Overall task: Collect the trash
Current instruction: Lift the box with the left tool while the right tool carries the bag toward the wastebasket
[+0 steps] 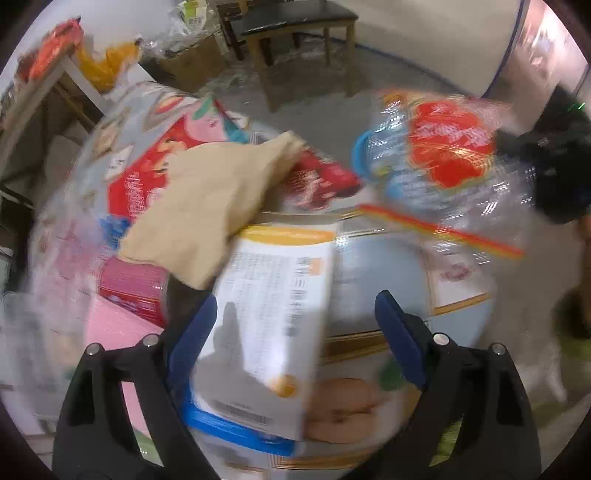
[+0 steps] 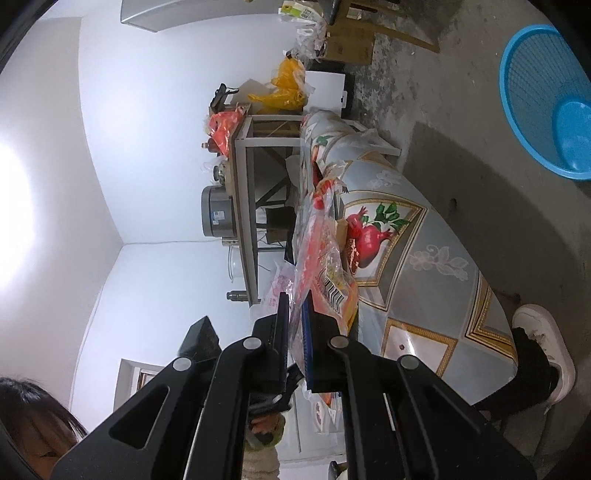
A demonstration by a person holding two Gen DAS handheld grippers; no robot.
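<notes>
In the blurred left wrist view my left gripper (image 1: 291, 314) is open over a white and orange carton (image 1: 273, 317) that lies between its blue fingers on the patterned table (image 1: 384, 266). A tan paper bag (image 1: 218, 199), red wrappers (image 1: 317, 181) and a red box (image 1: 133, 288) lie beyond. My right gripper (image 2: 295, 306) is shut on a clear plastic bag with red and orange print (image 2: 321, 254); the same bag (image 1: 439, 155) hangs at the upper right in the left wrist view.
A blue mesh basket (image 2: 546, 99) stands on the concrete floor. A side table (image 2: 251, 177) holds orange and yellow bags. A wooden chair (image 1: 295, 29) stands behind the table. A person's head (image 2: 33, 428) and white shoe (image 2: 546, 347) are close.
</notes>
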